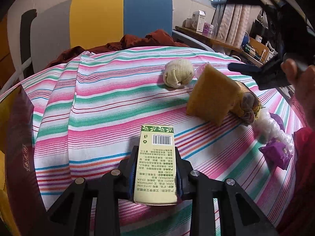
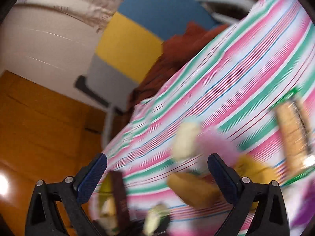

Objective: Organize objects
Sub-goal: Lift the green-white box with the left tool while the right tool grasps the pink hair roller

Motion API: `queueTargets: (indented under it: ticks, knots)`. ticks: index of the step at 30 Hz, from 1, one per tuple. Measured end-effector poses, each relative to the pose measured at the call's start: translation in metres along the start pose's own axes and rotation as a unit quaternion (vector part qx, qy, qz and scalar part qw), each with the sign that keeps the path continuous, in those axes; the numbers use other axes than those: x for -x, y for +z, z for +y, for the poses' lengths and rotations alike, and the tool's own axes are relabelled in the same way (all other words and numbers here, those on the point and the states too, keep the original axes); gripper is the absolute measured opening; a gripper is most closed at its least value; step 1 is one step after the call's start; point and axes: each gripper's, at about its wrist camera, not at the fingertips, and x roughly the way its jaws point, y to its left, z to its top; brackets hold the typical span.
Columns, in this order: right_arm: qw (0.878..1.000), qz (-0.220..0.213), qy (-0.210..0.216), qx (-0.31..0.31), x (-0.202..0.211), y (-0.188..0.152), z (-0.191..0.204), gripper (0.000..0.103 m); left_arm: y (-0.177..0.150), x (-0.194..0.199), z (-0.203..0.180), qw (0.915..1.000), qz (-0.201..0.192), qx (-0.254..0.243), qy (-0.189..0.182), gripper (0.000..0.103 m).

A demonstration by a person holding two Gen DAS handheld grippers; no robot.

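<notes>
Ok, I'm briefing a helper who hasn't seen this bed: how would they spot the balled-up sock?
On the striped pink, green and white bedsheet, look toward the far side, short of the rust-red blanket. The rolled cream sock ball sits just left of the tilted yellow sponge block: round, knitted and pale, unlike its flat-sided neighbour.

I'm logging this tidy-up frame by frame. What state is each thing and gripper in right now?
Left gripper: shut on the box.
Cream cardboard box with barcode: held between the fingers, above the cloth.
Right gripper: open, empty.
Yellow rectangular sponge: tilted, leaning on the items behind it.
Beige rolled sock ball: resting on the striped cloth.
Purple plastic packet: lying flat.
</notes>
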Motion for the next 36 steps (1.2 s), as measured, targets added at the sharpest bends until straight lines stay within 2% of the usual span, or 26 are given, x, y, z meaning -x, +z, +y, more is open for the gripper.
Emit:
queueTargets:
  ticks: [2,4,6,8,11,13,16,17,18,20,24,28,29,30,36]
  knots:
    - [0.998,-0.014,-0.061,0.022,-0.002,0.003,0.0,0.103,0.0,0.0,0.001,1.0,0.0,0.001,-0.002,0.031]
    - [0.99,-0.01,-0.132,0.047,-0.014,0.002,0.0,0.102,0.001,-0.001,0.001,1.0,0.0,0.001,-0.003,0.031]
    - [0.981,-0.005,-0.182,0.064,-0.022,0.002,-0.001,0.092,0.001,-0.001,0.002,1.0,0.0,0.002,-0.005,0.031]
    - [0.972,-0.011,-0.219,0.078,-0.026,0.005,-0.001,0.091,0.001,-0.001,0.003,1.0,-0.001,0.004,-0.007,0.031]
    - [0.964,-0.017,-0.246,0.099,-0.026,0.006,-0.003,0.089,0.001,-0.001,0.002,1.0,-0.001,0.005,-0.008,0.031]
    - [0.953,-0.001,-0.279,0.116,-0.034,0.006,-0.004,0.088,0.001,-0.001,0.002,0.9999,-0.001,0.006,-0.009,0.031]
    - [0.957,0.065,-0.248,0.136,-0.051,0.0,-0.005,0.088,0.001,0.0,0.002,0.9999,-0.001,0.008,-0.011,0.031]
    - [0.953,0.082,-0.246,0.157,-0.058,-0.006,0.001,0.088,0.001,0.0,0.002,0.9999,-0.001,0.008,-0.011,0.031]
    - [0.94,0.093,-0.262,0.198,-0.067,-0.015,0.011,0.088,0.001,0.0,0.003,0.9999,-0.001,0.008,-0.012,0.031]
    - [0.924,0.106,-0.279,0.241,-0.078,-0.029,0.021,0.088,0.001,0.0,0.002,0.9999,-0.001,0.008,-0.011,0.031]
    - [0.908,0.079,-0.307,0.274,-0.084,-0.027,0.024,0.088,0.001,0.0,0.002,0.9999,-0.001,0.008,-0.012,0.031]
    - [0.908,0.077,-0.311,0.268,-0.09,-0.022,0.018,0.087,0.001,0.0,0.002,0.9999,-0.001,0.008,-0.012,0.031]
    - [0.909,0.082,-0.31,0.266,-0.088,-0.023,0.017,0.071,0.001,0.0,0.002,0.9999,-0.001,0.008,-0.012,0.031]
    - [0.91,0.087,-0.308,0.263,-0.09,-0.022,0.016,0.067,0.001,0.0,0.002,0.9999,-0.001,0.008,-0.012,0.031]
    - [0.914,0.076,-0.306,0.254,-0.073,-0.023,0.023,0.066,0.002,0.0,0.002,0.9999,-0.001,0.007,-0.011,0.031]
